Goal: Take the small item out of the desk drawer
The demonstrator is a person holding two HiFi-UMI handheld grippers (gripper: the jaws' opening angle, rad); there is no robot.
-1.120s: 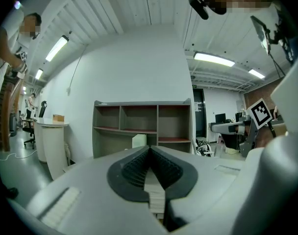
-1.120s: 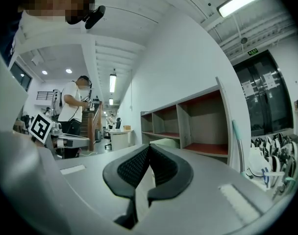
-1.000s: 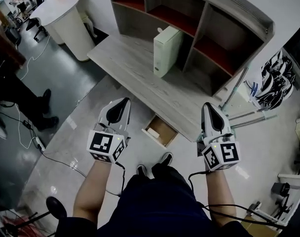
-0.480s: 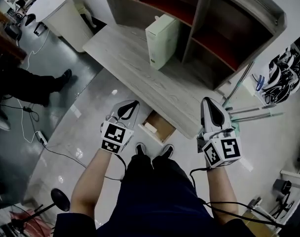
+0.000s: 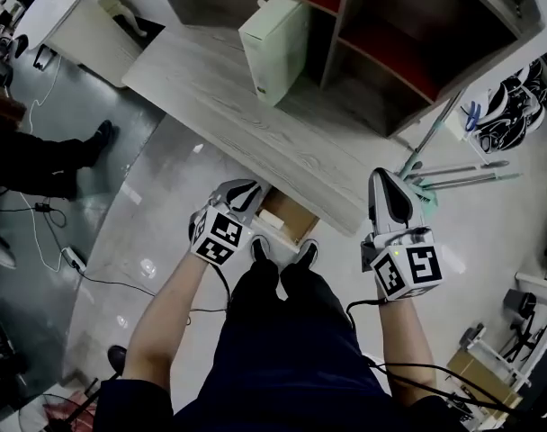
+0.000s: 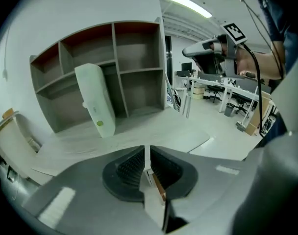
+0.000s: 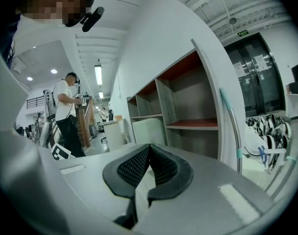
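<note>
Empty left hand-held gripper (image 5: pixel 243 190), jaws nearly together, nears the open drawer (image 5: pixel 290 219) under the bench (image 5: pixel 228 106). If unopened, it may knock the small item away. The right hand-held gripper (image 5: pixel 388 189) is closed too.

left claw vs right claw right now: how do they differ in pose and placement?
Placement: the left claw sits at the open drawer under the desk's front edge; the right claw is at the desk's right end, away from the drawer.
Pose: the left claw tilts down toward the drawer; the right claw points nearer level, toward the shelf unit.
Shared: both claws are shut and empty.
</note>
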